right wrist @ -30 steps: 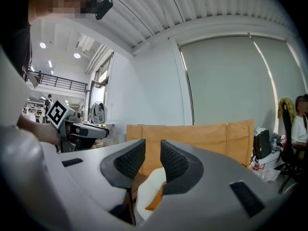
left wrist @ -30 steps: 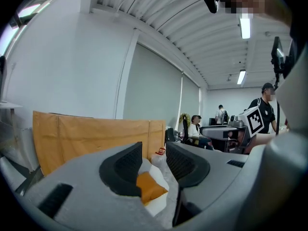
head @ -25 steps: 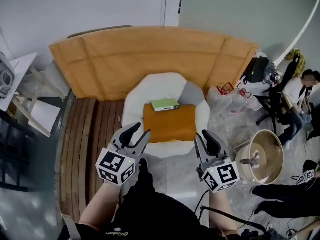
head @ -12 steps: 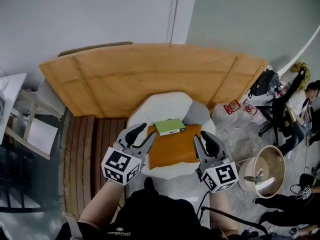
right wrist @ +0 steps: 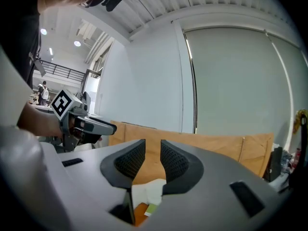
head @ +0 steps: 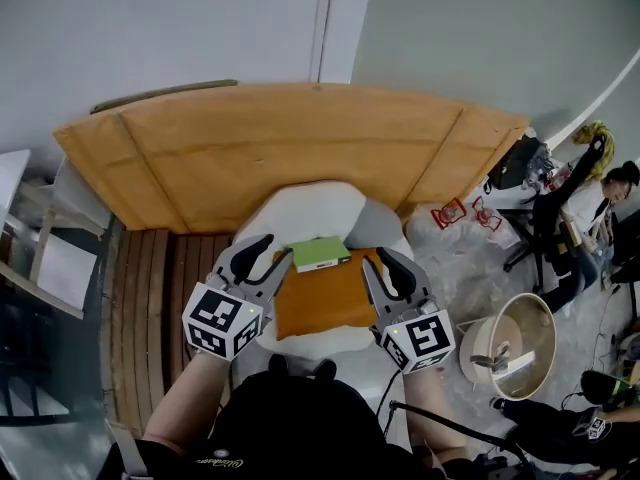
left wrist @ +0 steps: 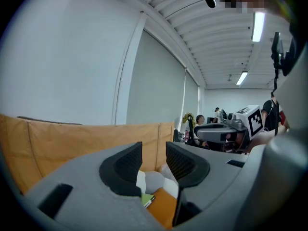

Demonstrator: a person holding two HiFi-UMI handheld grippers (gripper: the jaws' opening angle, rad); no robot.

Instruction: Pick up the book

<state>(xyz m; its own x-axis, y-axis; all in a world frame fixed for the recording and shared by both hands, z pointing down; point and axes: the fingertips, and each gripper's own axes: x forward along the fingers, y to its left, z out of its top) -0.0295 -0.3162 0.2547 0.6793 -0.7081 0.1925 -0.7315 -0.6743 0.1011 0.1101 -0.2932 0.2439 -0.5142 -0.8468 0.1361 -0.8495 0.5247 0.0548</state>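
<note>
grey left tool (head: 268, 255) and right tool (head: 383, 265), black ribbed pads (left wrist: 127, 162), marker cubes (head: 222, 320), black top (head: 290, 418).

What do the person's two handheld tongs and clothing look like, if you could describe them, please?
Both the left tongs and the right tongs have smooth grey bodies with curved jaws lined by black, finely ribbed pads. Each carries a white cube printed with black square markers at its rear. The person wears a black top; the forearms are unsleeved.
</note>
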